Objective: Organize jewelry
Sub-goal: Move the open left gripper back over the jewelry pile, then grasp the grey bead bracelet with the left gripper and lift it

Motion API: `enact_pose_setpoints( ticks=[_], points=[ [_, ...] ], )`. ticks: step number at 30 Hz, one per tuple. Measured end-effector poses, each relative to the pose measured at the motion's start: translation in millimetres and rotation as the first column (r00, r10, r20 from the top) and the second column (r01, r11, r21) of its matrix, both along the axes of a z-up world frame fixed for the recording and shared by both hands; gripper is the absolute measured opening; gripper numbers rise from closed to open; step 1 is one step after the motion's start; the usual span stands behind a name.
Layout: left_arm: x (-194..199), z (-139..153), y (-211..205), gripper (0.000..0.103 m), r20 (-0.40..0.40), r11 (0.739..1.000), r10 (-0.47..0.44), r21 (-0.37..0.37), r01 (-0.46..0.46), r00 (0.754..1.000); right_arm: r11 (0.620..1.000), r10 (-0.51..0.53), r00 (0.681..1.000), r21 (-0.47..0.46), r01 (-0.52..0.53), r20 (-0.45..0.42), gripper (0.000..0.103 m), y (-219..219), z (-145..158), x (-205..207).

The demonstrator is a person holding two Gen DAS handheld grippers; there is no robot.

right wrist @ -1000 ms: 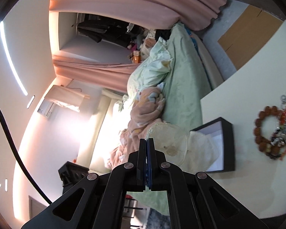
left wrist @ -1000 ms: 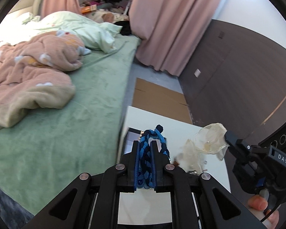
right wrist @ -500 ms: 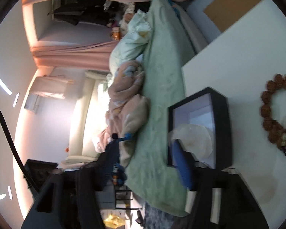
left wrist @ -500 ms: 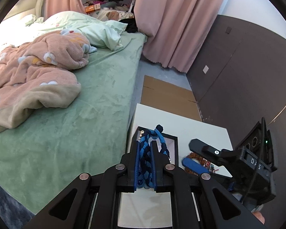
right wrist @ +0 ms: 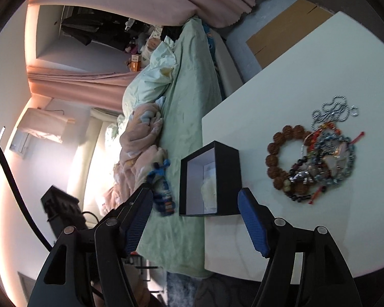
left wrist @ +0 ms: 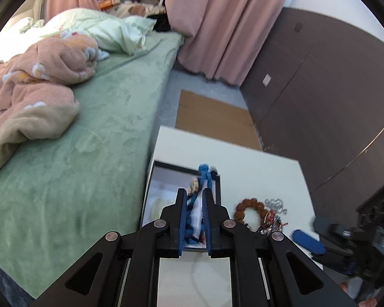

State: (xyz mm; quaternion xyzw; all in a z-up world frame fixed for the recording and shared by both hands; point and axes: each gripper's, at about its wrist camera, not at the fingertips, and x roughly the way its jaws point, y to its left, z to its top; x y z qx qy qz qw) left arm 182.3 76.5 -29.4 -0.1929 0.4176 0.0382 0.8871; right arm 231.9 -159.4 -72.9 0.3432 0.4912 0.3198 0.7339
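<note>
My left gripper (left wrist: 194, 197) holds a blue braided bracelet (left wrist: 204, 176) above a black open box (left wrist: 184, 172) with a white lining; its jaws stand a little apart around the braid. A pale translucent pouch (left wrist: 161, 204) lies inside the box, also in the right wrist view (right wrist: 209, 188). My right gripper (right wrist: 194, 204) is open wide and empty, close in front of the box (right wrist: 226, 174). A brown bead bracelet (right wrist: 281, 158) and a heap of chains and bead strings (right wrist: 325, 156) lie on the white table (right wrist: 307, 64) right of the box.
A bed with a green sheet (left wrist: 89, 133) and a pink blanket (left wrist: 38, 76) borders the table's left edge. Flat cardboard (left wrist: 212, 117) lies on the floor beyond the table. Pink curtains (left wrist: 222, 20) and a dark wall panel (left wrist: 320, 89) stand behind.
My right gripper opened and let the pale pouch go into the box, then drew back. My left gripper's jaws loosened around the blue bracelet, which now hangs over the box.
</note>
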Motion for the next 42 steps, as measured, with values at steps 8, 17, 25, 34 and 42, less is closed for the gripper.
enact_pose_setpoints(
  ticks=[8, 17, 25, 34, 42],
  points=[
    [-7, -6, -9, 0.068, 0.016, 1.000, 0.006, -0.016, -0.006, 1.000, 0.998, -0.046, 0.999, -0.046, 0.046, 0.021, 0.069, -24, 8, -7],
    [-3, -14, -47, 0.068, -0.003, 0.997, -0.077, -0.028, 0.076, 0.997, 0.990, -0.129, 0.992, -0.066, 0.128, -0.012, 0.069, -66, -3, -13],
    [8, -24, -91, 0.068, -0.009, 0.985, -0.169, -0.034, 0.168, 0.986, 0.978, -0.204, 0.976, -0.051, 0.200, -0.080, 0.069, -99, -23, -16],
    [34, -46, -131, 0.042, -0.053, 0.964, -0.265, -0.044, 0.263, 0.963, 0.951, -0.301, 0.938, 0.016, 0.308, -0.172, 0.069, -130, -43, -17],
    [56, -71, -158, 0.023, -0.121, 0.949, -0.314, -0.072, 0.307, 0.942, 0.936, -0.328, 0.917, 0.055, 0.348, -0.227, 0.068, -139, -57, -10]
  ],
)
